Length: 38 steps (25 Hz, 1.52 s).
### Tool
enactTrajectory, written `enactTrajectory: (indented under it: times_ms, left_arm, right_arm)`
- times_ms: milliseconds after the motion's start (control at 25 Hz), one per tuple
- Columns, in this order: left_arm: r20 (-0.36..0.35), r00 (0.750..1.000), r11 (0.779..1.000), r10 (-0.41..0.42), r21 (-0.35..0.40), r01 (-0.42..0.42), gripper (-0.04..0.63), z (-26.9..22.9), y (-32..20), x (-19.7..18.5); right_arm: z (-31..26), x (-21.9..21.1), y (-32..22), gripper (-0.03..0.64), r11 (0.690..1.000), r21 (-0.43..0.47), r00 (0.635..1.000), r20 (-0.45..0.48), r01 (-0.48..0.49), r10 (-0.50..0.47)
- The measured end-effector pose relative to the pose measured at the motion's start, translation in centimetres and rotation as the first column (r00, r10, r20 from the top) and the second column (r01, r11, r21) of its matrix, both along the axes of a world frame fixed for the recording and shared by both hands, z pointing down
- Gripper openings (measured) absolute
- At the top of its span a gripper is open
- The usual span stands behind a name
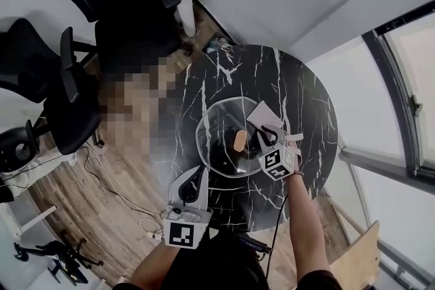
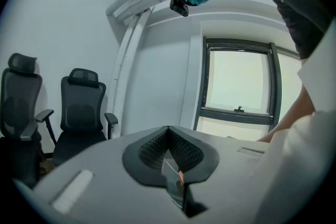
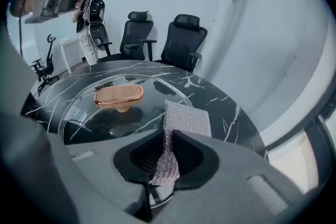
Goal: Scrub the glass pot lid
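Glass pot lid lies flat at the middle of the black marble table, copper knob up. My right gripper pinches a silvery scrub pad at the lid's 3 o'clock rim. My left gripper, jaws pressed together on nothing, sits at 7 o'clock, near the rim.

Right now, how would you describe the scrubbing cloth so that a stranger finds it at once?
On the round black marble table lies a glass pot lid with a copper-coloured handle. At the lid's edge, the right gripper pinches a small cloth. It is the only silvery, meshy thing there.
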<state>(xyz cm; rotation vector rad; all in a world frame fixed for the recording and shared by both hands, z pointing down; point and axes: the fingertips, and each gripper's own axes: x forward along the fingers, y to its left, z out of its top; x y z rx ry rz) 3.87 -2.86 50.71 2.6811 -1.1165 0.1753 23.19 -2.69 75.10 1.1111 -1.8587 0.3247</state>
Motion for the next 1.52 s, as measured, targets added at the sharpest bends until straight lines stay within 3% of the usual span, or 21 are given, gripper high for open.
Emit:
enactTrajectory:
  times_ms: [800,1520]
  left_arm:
    - [-0.014,1.000,1.000,-0.019,0.021,0.020,0.002,-2.3,4.2,-3.3]
    - [-0.005,1.000,0.999,-0.008,0.052,0.008,0.002,-3.7,6.3,-4.8]
  right_arm:
    - [0.3,-1.5,6.8,0.058,0.988,-0.059,0.989,-0.037,-0.145,0.143]
    - [0.5,-6.0,10.8,0.058,0.963,-0.115,0.970,-0.020,-0.244,0.243]
